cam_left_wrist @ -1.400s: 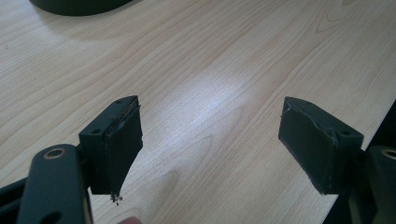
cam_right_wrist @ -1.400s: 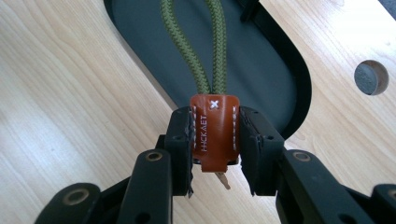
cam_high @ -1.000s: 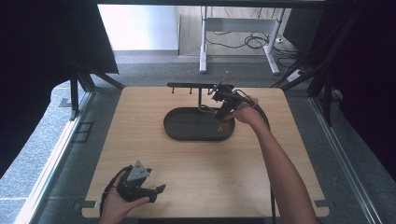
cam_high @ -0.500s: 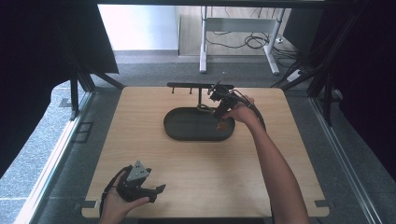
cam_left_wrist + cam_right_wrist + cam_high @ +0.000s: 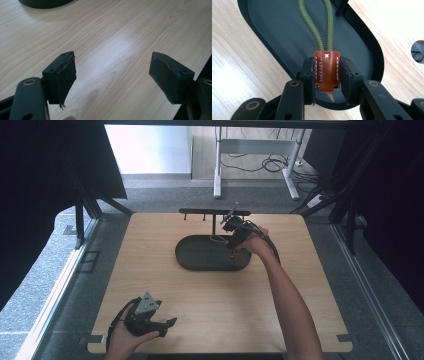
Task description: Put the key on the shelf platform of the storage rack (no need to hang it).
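Leather key fob [image 5: 326, 70] over black tray [image 5: 200, 257], pale wooden table [image 5: 200, 305], grey floor [image 5: 50, 285]

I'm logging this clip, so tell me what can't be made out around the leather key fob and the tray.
- Key under the leather fob: right gripper view, hidden by the fob and jaws.
- Green cord loop's far end: cut off by the top edge.
- Tray contents: high view, too small.
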`<state>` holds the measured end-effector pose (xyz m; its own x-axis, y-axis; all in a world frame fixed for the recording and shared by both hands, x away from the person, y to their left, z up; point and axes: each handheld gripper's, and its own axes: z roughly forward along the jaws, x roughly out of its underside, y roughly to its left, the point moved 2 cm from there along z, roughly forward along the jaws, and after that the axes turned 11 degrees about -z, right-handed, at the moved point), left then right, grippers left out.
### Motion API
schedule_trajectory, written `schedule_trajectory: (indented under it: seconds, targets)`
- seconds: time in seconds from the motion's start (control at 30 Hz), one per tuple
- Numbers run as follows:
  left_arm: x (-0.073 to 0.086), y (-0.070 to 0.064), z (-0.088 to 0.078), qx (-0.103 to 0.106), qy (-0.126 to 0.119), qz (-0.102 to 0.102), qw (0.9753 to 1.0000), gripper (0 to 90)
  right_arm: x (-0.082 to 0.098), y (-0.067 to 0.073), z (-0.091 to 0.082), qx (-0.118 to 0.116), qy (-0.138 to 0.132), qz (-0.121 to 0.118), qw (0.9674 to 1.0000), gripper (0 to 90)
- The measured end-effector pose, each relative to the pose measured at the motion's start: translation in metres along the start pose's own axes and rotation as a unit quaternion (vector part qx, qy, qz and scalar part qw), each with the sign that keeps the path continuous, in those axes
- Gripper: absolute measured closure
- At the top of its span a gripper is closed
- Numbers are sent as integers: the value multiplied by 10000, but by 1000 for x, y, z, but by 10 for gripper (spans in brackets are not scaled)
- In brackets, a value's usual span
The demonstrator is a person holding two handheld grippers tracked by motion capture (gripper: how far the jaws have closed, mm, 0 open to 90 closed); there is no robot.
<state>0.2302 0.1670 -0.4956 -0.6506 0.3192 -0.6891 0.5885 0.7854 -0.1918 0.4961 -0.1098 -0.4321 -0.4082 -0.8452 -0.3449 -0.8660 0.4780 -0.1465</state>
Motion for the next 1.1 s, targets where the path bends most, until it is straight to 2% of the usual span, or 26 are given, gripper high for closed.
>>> schedule_trajectory:
  seconds: [0.6,1.1]
  targets:
    - [0,0,1,9,20,7,10000,221,11,6,24,-66,10,-65,10000,667]
    - [1,1,2,24,49,0,10000,221,18,11,41,-100,142,-114,9998,659]
